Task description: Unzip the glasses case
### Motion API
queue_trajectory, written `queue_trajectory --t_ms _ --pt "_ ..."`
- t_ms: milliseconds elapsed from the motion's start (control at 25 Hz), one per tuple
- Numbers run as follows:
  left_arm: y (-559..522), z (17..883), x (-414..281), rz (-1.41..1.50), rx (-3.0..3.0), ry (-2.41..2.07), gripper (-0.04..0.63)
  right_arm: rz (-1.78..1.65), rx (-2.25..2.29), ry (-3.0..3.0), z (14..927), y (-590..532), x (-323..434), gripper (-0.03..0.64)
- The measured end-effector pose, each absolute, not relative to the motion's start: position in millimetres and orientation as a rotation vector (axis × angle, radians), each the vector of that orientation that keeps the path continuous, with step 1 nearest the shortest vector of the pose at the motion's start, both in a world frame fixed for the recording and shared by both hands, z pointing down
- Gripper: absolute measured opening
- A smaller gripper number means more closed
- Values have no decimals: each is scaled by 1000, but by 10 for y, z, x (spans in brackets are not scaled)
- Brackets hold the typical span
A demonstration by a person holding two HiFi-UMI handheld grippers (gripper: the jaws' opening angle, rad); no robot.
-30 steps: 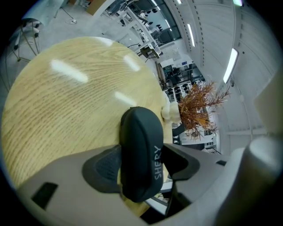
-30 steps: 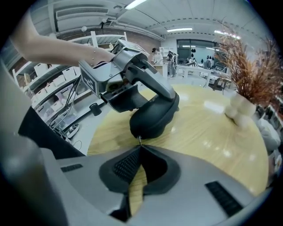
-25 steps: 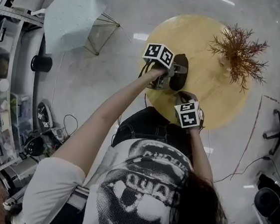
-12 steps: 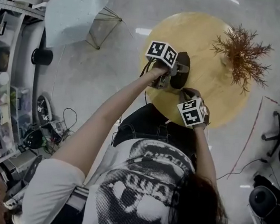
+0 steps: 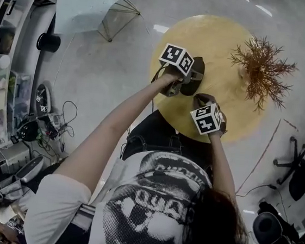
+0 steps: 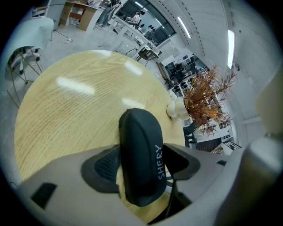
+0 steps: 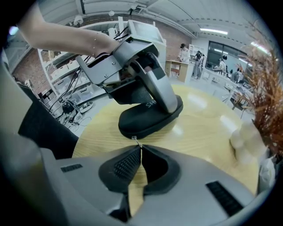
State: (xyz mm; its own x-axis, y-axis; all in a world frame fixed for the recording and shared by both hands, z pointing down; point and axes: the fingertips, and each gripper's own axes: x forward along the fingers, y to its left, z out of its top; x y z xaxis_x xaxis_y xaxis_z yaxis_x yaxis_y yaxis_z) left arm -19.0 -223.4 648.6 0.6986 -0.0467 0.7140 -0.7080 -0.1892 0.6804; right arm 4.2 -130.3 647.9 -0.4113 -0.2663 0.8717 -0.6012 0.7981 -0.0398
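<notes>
Left gripper was clamped on the black glasses case, one jaw on each long side, pads pressed against it. In the left gripper view the glasses case ran straight out between the jaws of the left gripper, long axis in line with the way that gripper pointed, rounded far end aimed away over the round wooden table, printed side turned toward the right-hand jaw. Right gripper sat just beside the near end of the case, on the person's side of it. In the right gripper view the jaws of the right gripper were closed together, tips pinched on the small metal zipper pull, which stuck out of the case's near edge. From there the glasses case lay flat on the table, long axis slanting from near-left to far-right, with the left gripper over it from above. Dried reddish plant stood well apart, off to the right of both grippers.
</notes>
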Motion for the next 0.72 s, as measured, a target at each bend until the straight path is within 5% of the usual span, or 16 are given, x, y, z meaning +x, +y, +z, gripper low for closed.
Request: queue_trajectory --t_ms 720 --pt "-2235 6489 -166 637 1680 -702 307 316 543 -2044 6507 -1915 263 5"
